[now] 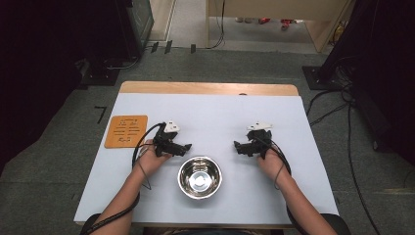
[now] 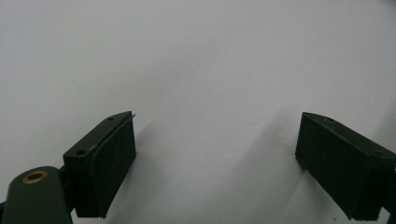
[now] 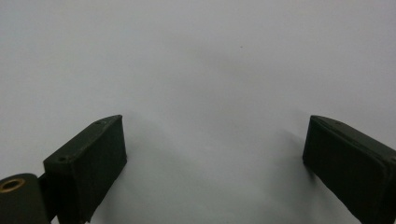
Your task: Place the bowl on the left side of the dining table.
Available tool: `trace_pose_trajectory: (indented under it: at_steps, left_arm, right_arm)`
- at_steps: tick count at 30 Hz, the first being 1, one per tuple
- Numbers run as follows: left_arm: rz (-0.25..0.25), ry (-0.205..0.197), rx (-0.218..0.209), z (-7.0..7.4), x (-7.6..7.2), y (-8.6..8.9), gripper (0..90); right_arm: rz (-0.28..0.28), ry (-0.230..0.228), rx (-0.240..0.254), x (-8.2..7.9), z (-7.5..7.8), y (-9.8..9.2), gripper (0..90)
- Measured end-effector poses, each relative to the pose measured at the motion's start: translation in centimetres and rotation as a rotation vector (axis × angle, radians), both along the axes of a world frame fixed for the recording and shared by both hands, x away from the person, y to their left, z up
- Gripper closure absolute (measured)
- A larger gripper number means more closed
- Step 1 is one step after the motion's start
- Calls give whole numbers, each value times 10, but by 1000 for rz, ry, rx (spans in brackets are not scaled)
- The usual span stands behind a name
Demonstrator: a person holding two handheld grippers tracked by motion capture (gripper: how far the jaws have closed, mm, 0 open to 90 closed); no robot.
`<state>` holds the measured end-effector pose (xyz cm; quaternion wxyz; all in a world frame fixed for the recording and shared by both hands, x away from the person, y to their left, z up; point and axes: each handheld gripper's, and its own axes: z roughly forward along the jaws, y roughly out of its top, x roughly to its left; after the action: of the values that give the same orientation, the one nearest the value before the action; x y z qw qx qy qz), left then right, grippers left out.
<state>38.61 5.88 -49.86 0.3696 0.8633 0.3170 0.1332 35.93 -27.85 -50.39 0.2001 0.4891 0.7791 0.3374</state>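
- The white table (image 1: pixel 205 117) fills the middle of the high view, a wooden strip along its far edge; dark floor and cables surround it.
- A steel bowl (image 1: pixel 199 177) sits low at centre, between the two hands and apart from both.
- An orange board (image 1: pixel 126 131) with pale markings lies at the table's left edge.
- The left gripper (image 2: pixel 215 163), left of centre in the high view, has its jaws spread wide over bare white surface, holding nothing.
- The right gripper (image 3: pixel 215 163), right of centre, is likewise wide apart and empty.
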Motion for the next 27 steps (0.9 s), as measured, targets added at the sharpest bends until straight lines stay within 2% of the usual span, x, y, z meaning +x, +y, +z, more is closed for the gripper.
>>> trace_pose_trajectory:
  at_steps: [12, 16, 27]
  left_arm:
    - [5, -5, -1, 0, -1, 0, 124]
    - [32, 0, 3, -1, 0, -1, 85]
    - [40, 4, 10, 0, -1, -2, 81]
  right_arm:
    - [0, 1, 3, 0, 0, 0, 57]
    - [0, 2, 2, 0, 0, 0, 57]
    - [-1, 2, 3, 0, 0, 0, 57]
